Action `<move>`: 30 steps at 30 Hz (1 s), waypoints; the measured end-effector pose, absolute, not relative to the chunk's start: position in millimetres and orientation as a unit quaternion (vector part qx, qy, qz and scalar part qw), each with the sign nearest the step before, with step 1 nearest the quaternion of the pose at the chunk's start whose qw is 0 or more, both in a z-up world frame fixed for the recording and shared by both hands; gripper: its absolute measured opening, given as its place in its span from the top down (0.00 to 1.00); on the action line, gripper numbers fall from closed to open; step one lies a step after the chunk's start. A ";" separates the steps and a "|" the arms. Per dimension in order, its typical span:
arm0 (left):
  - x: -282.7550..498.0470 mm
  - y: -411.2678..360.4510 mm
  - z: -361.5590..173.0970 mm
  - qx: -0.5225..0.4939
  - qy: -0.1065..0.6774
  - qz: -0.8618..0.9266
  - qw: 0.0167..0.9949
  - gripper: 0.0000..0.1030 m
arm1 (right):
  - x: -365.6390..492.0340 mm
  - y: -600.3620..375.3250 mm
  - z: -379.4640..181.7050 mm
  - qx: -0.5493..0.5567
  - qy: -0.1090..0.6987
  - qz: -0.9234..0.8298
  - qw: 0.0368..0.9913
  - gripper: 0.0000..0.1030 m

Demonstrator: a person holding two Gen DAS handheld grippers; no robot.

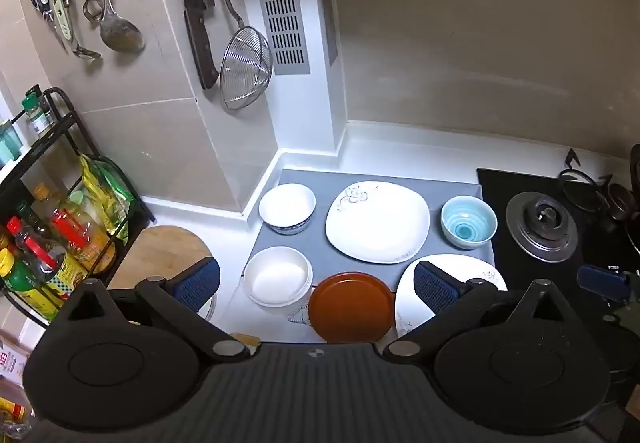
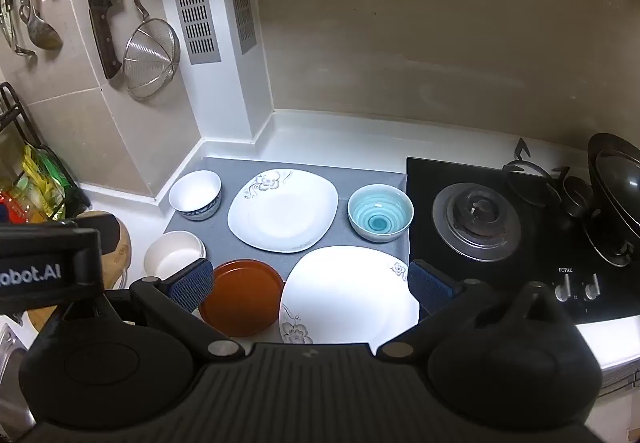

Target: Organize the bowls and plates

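On a grey mat (image 1: 320, 247) (image 2: 216, 235) lie a white bowl with a blue rim base (image 1: 287, 207) (image 2: 195, 194), a square white flowered plate (image 1: 378, 221) (image 2: 283, 209) and a teal bowl (image 1: 469, 222) (image 2: 380, 212). Nearer are a plain white bowl (image 1: 278, 281) (image 2: 174, 257), a brown round plate (image 1: 351, 307) (image 2: 242, 297) and a second flowered white plate (image 1: 476, 275) (image 2: 348, 295). My left gripper (image 1: 316, 285) is open and empty above the brown plate. My right gripper (image 2: 310, 283) is open and empty above the near white plate.
A black gas stove (image 2: 480, 231) with a wok (image 2: 616, 195) is on the right. A rack of bottles (image 1: 44, 235) and a wooden board (image 1: 160, 255) stand at the left. Utensils, a knife and a strainer (image 1: 245, 71) hang on the wall.
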State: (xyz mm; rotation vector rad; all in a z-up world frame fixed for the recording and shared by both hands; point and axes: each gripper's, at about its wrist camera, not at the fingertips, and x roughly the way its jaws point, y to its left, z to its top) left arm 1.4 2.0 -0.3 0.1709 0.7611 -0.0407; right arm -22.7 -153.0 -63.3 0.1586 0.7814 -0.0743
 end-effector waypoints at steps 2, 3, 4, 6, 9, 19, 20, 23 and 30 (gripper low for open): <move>0.8 -1.3 -0.4 0.088 0.370 -0.020 0.925 0.00 | -24.6 -156.6 -64.7 0.079 0.378 -0.039 0.922 0.00; -1.9 -7.5 -1.5 0.098 0.368 -0.017 0.925 0.00 | -25.9 -159.1 -66.2 0.079 0.377 -0.040 0.922 0.00; 2.5 -6.3 0.0 0.089 0.376 -0.022 0.922 0.00 | -34.8 -158.7 -66.0 0.076 0.370 -0.035 0.925 0.00; 4.3 -7.8 2.9 0.087 0.378 -0.020 0.921 0.00 | -27.4 -157.0 -61.3 0.073 0.385 -0.037 0.919 0.00; 0.7 -7.4 1.5 0.090 0.378 -0.023 0.921 0.00 | -25.7 -155.5 -58.1 0.075 0.384 -0.039 0.919 0.00; -4.7 -10.8 6.1 0.098 0.377 -0.021 0.921 0.00 | -29.4 -157.9 -57.8 0.077 0.380 -0.031 0.921 0.00; -5.0 -10.4 6.1 0.098 0.378 -0.020 0.920 0.00 | -29.5 -157.6 -58.3 0.077 0.380 -0.029 0.922 0.00; -1.8 -9.8 9.1 0.098 0.380 -0.016 0.920 0.00 | -30.5 -156.3 -57.8 0.077 0.379 -0.027 0.922 0.00; -5.4 -9.8 11.6 0.093 0.385 -0.010 0.918 0.00 | -34.6 -157.2 -56.9 0.081 0.383 -0.022 0.920 0.00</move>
